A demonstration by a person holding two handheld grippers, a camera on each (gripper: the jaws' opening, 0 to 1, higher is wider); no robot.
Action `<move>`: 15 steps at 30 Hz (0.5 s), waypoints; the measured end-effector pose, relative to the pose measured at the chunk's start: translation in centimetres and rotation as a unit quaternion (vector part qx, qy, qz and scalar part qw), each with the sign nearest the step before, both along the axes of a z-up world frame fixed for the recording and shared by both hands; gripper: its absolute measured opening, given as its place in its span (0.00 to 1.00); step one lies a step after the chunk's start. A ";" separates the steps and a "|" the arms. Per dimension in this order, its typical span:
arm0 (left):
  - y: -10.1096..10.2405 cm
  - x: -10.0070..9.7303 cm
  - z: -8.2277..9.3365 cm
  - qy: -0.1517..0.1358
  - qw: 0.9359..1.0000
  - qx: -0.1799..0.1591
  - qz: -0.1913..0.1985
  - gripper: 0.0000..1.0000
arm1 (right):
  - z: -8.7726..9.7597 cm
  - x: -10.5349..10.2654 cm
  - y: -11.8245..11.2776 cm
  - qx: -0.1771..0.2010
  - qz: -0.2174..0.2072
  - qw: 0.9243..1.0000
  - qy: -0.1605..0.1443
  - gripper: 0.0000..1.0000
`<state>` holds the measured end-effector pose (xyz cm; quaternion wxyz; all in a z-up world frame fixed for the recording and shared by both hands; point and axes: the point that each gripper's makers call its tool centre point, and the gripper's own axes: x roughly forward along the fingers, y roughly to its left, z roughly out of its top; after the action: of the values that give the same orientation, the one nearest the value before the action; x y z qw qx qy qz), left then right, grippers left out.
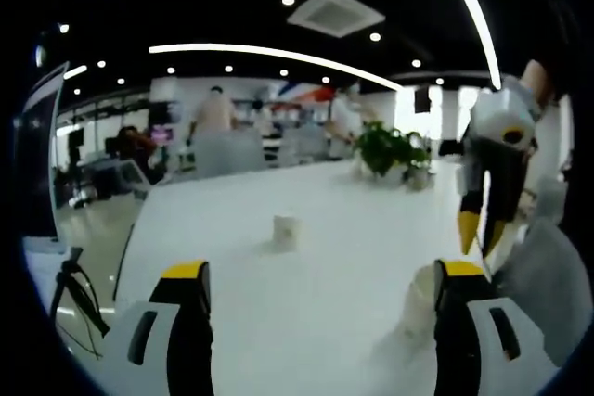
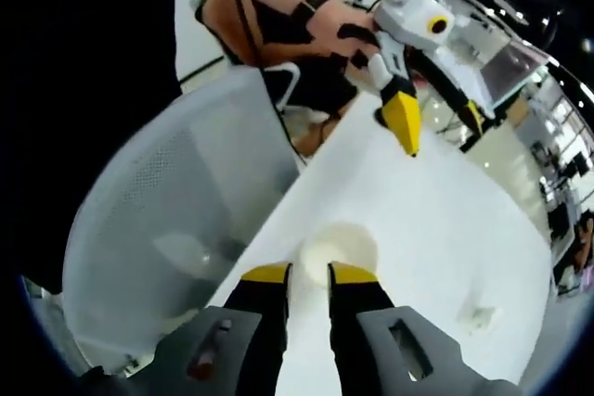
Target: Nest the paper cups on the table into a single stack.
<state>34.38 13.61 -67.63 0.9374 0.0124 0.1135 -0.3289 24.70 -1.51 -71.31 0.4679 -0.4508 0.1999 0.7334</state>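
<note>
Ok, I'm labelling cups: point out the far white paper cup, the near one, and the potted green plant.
Far white paper cup (image 1: 285,230): left gripper view, side wall.
Near white paper cup (image 2: 339,249): right gripper view, open mouth.
Potted green plant (image 1: 385,148): left gripper view, leaves.

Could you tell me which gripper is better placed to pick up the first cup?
Probably the right gripper: its jaws point straight down at the near cup, whose rim sits just past the tips. The left gripper is open, with that cup beside its right jaw and the far cup well ahead.

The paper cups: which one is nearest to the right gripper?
The paper cup directly ahead of the right gripper, its open mouth just beyond the jaws. The other cup stands apart, farther out on the table.
</note>
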 end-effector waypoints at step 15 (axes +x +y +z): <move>-0.5 -0.3 0.9 0.005 1.000 -0.004 0.006 0.98 | 3.9 3.9 -1.2 0.150 -0.197 0.967 0.062 0.18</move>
<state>34.05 13.11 -66.74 0.9389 0.0062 0.1166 -0.3237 28.63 -2.70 -67.40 0.6523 -0.2805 0.2008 0.6749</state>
